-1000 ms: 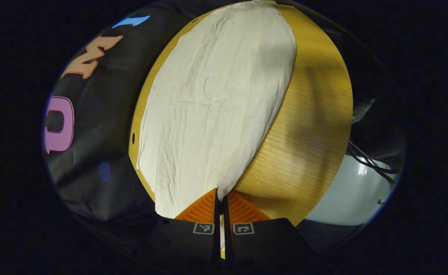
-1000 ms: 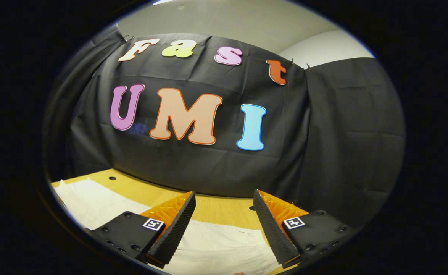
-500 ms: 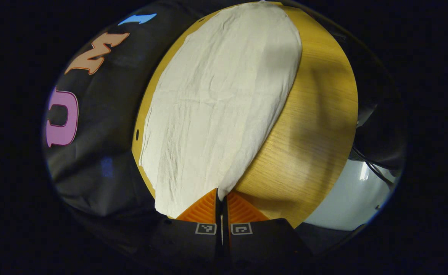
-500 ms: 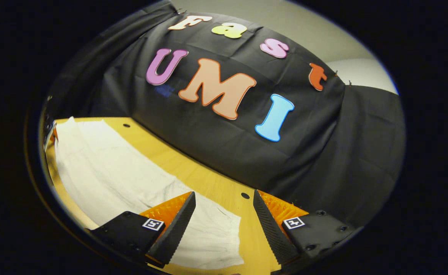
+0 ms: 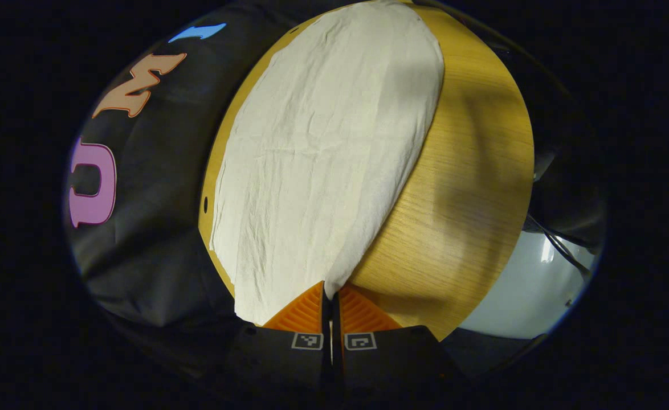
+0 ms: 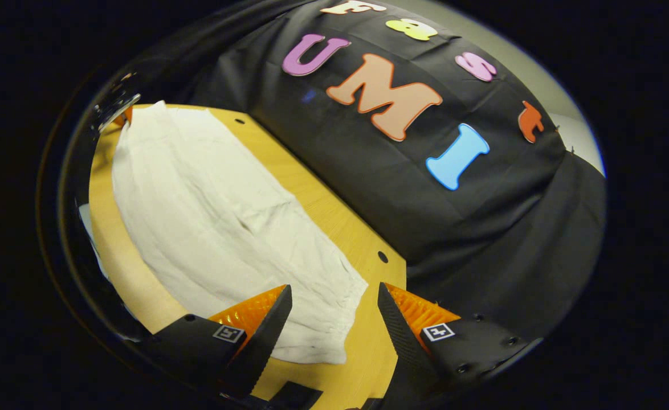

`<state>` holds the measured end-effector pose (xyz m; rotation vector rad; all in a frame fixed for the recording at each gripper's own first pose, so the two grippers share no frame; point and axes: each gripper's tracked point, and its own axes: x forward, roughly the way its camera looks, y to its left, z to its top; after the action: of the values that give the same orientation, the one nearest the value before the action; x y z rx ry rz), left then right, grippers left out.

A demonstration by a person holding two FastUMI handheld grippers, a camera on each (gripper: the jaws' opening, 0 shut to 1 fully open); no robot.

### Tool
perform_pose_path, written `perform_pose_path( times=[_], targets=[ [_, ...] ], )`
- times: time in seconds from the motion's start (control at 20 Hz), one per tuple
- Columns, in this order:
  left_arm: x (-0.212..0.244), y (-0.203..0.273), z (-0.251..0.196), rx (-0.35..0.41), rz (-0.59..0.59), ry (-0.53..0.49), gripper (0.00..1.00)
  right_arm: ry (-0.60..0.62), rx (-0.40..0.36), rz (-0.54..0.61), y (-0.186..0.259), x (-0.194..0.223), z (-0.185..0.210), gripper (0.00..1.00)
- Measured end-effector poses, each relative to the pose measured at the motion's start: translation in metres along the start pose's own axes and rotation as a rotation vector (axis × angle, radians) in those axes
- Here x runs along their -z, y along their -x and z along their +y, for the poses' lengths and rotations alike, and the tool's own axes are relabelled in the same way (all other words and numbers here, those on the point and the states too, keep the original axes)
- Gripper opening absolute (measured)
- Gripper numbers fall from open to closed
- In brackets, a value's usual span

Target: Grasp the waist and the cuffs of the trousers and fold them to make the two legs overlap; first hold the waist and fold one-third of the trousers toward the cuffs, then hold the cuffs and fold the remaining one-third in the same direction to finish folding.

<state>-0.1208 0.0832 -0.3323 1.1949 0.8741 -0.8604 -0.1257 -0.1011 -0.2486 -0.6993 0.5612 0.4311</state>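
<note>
Cream trousers [image 5: 323,159] lie flat and lengthwise on the round wooden table [image 5: 471,171]. My left gripper [image 5: 330,293] is shut on the near corner of the cloth at the table's edge. In the right gripper view the trousers [image 6: 215,222] stretch away to the upper left, where the other gripper [image 6: 122,113] shows small at their far end. My right gripper [image 6: 334,296] is open, hovering over the near, slightly gathered end of the cloth, with nothing between its fingers.
The booth's black cloth wall [image 6: 482,239] hangs close behind the table's far edge. Small holes [image 6: 379,257] dot the tabletop [image 6: 337,228]. Dark cables [image 5: 557,245] trail over a pale floor [image 5: 511,296] beyond the table in the left gripper view.
The right gripper has tipped down and swung over the table, bringing the whole length of the trousers into its view. The left gripper stays shut on the cloth, barely moved.
</note>
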Motion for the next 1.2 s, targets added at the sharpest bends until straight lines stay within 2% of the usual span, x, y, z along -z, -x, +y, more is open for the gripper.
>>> perform_pose_path(
  times=[0.25, 0.6, 0.75, 0.9, 1.05, 1.15, 1.2],
  targets=[
    [-0.001, 0.001, 0.000, -0.003, 0.005, 0.007, 0.00, 0.171, -0.141, 0.074, 0.002, 0.047, 0.039, 0.98],
    [0.001, 0.001, 0.000, -0.010, 0.015, 0.023, 0.00, 0.341, -0.227, 0.164, 0.001, 0.100, 0.065, 0.98],
    [0.001, 0.002, 0.000, -0.012, 0.019, 0.009, 0.00, 0.434, -0.266, 0.165, -0.003, 0.109, 0.079, 0.98],
    [0.002, 0.002, 0.000, -0.012, 0.023, 0.009, 0.00, 0.513, -0.286, 0.147, -0.007, 0.107, 0.082, 0.96],
    [0.002, 0.002, 0.000, -0.015, 0.027, 0.007, 0.00, 0.524, -0.293, 0.147, -0.018, 0.110, 0.084, 0.93],
    [0.002, 0.003, 0.000, -0.017, 0.029, 0.007, 0.00, 0.524, -0.289, 0.152, -0.023, 0.110, 0.083, 0.89],
    [0.002, 0.003, 0.000, -0.017, 0.030, 0.008, 0.00, 0.529, -0.277, 0.149, -0.028, 0.108, 0.082, 0.83]
  ],
)
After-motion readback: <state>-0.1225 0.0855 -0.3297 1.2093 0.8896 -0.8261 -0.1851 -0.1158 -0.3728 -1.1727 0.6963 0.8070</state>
